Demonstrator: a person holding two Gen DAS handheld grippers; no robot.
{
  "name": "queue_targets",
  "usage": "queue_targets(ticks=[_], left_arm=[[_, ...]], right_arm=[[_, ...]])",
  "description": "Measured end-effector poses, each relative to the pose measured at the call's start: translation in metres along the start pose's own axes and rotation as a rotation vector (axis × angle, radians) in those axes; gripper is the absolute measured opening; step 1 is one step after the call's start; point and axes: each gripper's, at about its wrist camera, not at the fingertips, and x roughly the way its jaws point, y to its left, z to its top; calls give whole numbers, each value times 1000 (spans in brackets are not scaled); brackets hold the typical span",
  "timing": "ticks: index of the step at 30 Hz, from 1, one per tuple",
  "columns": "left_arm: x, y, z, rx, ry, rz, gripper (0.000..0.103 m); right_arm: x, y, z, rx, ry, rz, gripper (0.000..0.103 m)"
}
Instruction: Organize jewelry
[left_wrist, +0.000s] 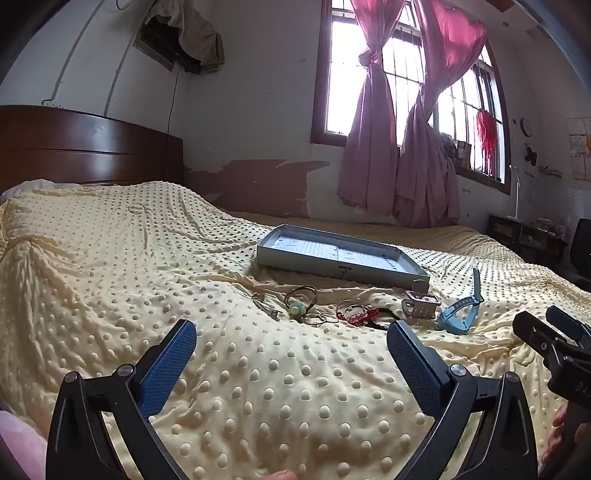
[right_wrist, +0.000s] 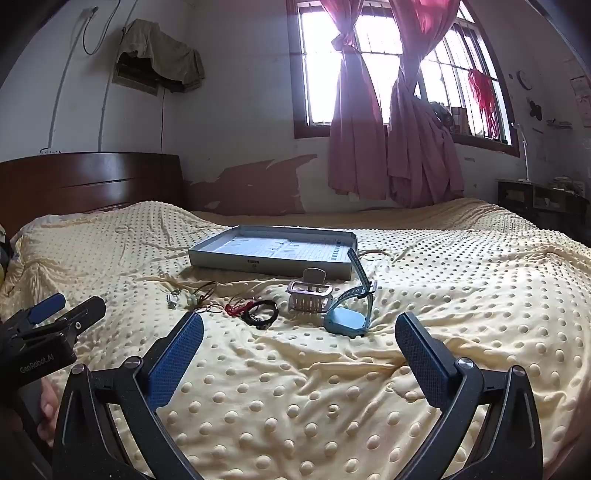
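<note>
A shallow grey tray (left_wrist: 280, 260) (right_wrist: 207, 258) lies on the yellow dotted bedspread. In front of it lie a blue watch (left_wrist: 460, 312) (right_wrist: 349, 314), a pale hair claw (left_wrist: 421, 304) (right_wrist: 310, 295), a red string bracelet (left_wrist: 360, 315) (right_wrist: 238, 308), a black bracelet (right_wrist: 260, 314), thin rings (left_wrist: 319, 317), a cord with a green bead (left_wrist: 297, 310) (right_wrist: 194, 299) and a small metal piece (left_wrist: 267, 308) (right_wrist: 171, 299). My left gripper (left_wrist: 291, 345) is open and empty, short of the jewelry. My right gripper (right_wrist: 299, 338) is open and empty, just short of the watch.
A dark wooden headboard (left_wrist: 88, 147) stands at the left. Pink curtains (left_wrist: 369, 147) hang at a barred window behind the bed. A dark cabinet (left_wrist: 524, 236) stands at the right. The bedspread (left_wrist: 110, 266) stretches wide to the left of the items.
</note>
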Motion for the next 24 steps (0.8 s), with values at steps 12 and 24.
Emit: queue_targets(ticks=[12,24], left_arm=[[7,5,1,-18,27,-6,103],[4,5,3,-9,17,-8,103]], right_arm=[[3,-1,-1,7,0,-6,102],[-1,-3,0,7,0,-6,102]])
